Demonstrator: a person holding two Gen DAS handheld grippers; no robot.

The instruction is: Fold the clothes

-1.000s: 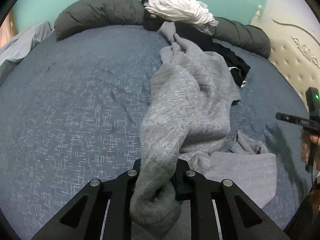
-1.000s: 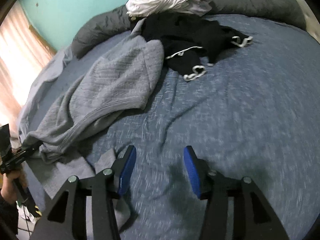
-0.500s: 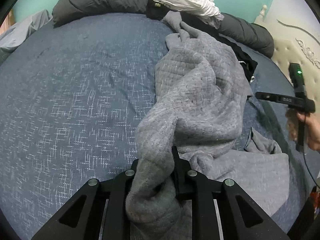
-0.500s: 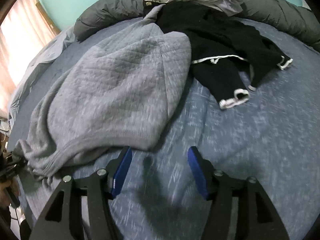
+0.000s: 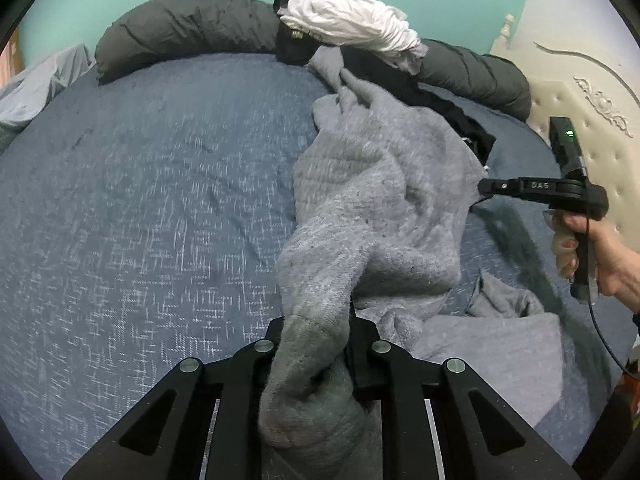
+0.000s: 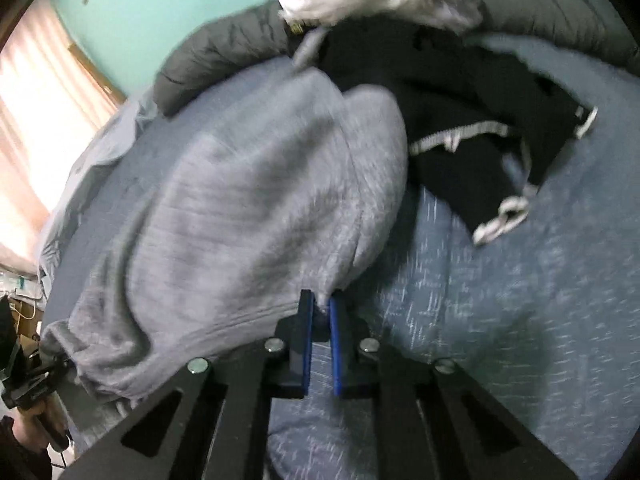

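The grey sweater (image 5: pixel 376 208) lies mid-bed (image 5: pixel 140 200). The left tool (image 5: pixel 316 344) is clamped on its bunched end; the right tool (image 6: pixel 320 312) pinches its hem edge. Left of the sweater, open blanket.

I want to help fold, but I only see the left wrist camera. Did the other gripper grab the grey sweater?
Observer: Yes. In the right wrist view, the right gripper has its blue pads pinched on a hem corner of the grey sweater.
Operator: Is the black thing in the way?
Observer: No. The black garment, which has white trim, lies to the right of the sweater, apart from the pads.
Operator: What's on the far left over there?
Observer: A bright curtained window.
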